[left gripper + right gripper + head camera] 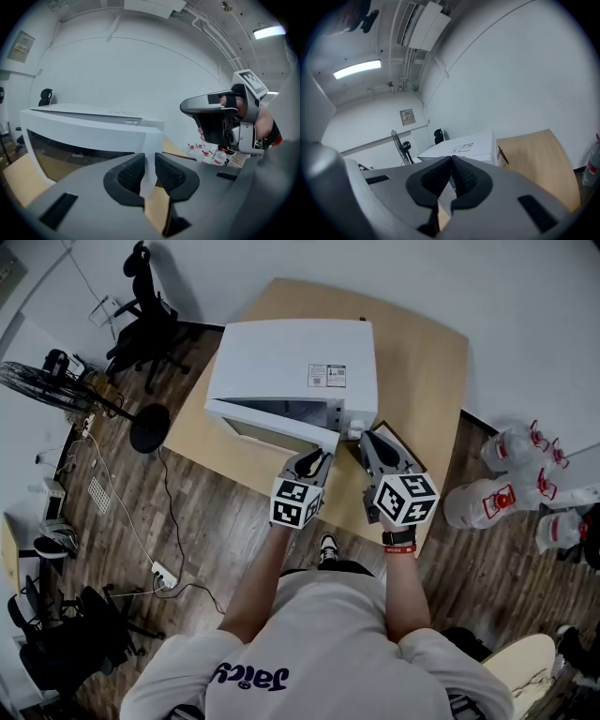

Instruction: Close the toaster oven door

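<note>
A white toaster oven (291, 362) stands on a wooden table (427, 381). Its door (272, 423) hangs partly open, tilted out at the front. My left gripper (317, 461) is at the door's right corner. In the left gripper view its jaws (149, 174) stand narrow, and the white corner of the door (84, 131) runs in between the pads. My right gripper (367, 440) hovers beside it at the oven's right front. In its own view the right gripper (451, 164) has its pads meeting at the tips with nothing held, and the oven (461, 149) lies ahead.
An office chair (145, 315) and a floor fan (47, 385) stand left of the table. Cables and a power strip (164, 573) lie on the wooden floor. Large water bottles (506, 493) lie on the floor at the right. A white wall runs behind the table.
</note>
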Available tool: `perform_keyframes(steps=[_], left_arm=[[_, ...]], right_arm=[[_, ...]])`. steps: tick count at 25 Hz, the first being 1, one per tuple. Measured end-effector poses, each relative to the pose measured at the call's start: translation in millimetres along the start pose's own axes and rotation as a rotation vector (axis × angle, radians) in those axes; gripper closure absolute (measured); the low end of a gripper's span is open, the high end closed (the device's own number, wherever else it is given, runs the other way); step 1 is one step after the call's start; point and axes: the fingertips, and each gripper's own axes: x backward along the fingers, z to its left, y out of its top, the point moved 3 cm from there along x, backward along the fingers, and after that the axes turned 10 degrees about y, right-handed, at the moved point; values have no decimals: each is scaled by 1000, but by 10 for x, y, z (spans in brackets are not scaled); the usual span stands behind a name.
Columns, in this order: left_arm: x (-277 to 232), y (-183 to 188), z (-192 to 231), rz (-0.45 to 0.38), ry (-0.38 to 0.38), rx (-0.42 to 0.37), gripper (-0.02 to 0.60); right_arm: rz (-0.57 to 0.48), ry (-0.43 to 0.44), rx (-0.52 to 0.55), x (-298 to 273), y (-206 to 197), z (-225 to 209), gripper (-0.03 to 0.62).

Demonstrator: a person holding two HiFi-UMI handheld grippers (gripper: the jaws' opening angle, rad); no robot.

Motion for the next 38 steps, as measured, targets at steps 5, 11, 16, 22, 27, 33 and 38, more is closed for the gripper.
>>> perform_keyframes(steps=[5,11,16,22,27,33,38], left_arm=[[-81,38,14,0,5,-1,502],[-190,73,27,2,10,4,503],[-267,117,36,2,17,4,508],[-360,159,67,-3,32,20,508],[-424,194,73,-7,38,22,509],[-506,228,97,-5,42,20,511],[-582,256,122,-8,48,22,512]], right_arm=[[-2,1,-4,-27,14,-58,579],[-10,-2,-9,-45,41,-140,579],[-10,-1,-5,-63,72,-186,579],[-10,-2,-6,-110,87,-240,579],[-4,-1,-12,-129,77,-293,579],[0,5,-10,-186,88,-325,579],[6,5,-11,-223,84,-371,579]])
